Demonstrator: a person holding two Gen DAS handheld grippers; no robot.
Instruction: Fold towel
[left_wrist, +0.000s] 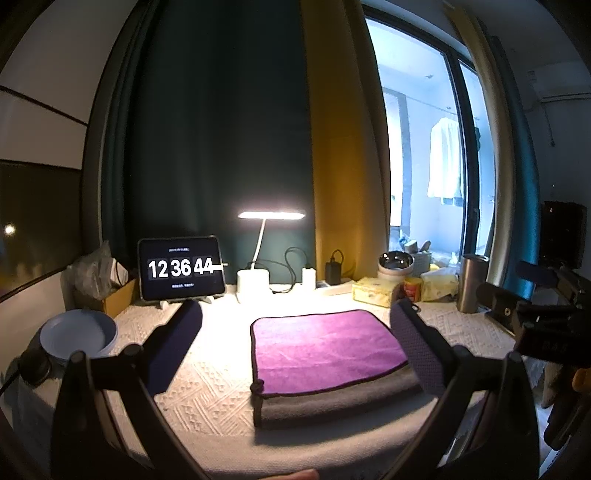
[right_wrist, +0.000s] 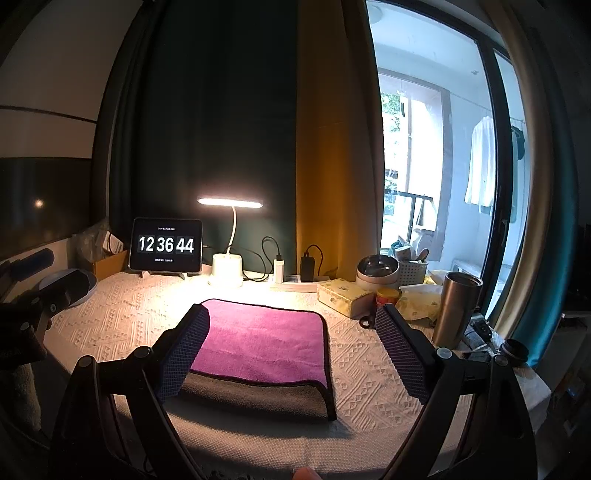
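Observation:
A purple towel (left_wrist: 325, 347) with a grey underside lies folded in layers on the cream tablecloth (left_wrist: 207, 384); it also shows in the right wrist view (right_wrist: 266, 339). My left gripper (left_wrist: 295, 332) is open and empty, held above and in front of the towel, touching nothing. My right gripper (right_wrist: 291, 336) is open and empty too, with its left finger (right_wrist: 184, 350) over the towel's left edge in view. The right gripper body shows at the right of the left wrist view (left_wrist: 535, 314).
A tablet clock (left_wrist: 181, 267), lit desk lamp (left_wrist: 271, 215), chargers, tissue box (right_wrist: 343, 295), steel tumbler (right_wrist: 456, 310), bowl (right_wrist: 376, 269) and can stand along the back. Stacked plates (left_wrist: 77, 334) sit at the left. Curtains and a window are behind.

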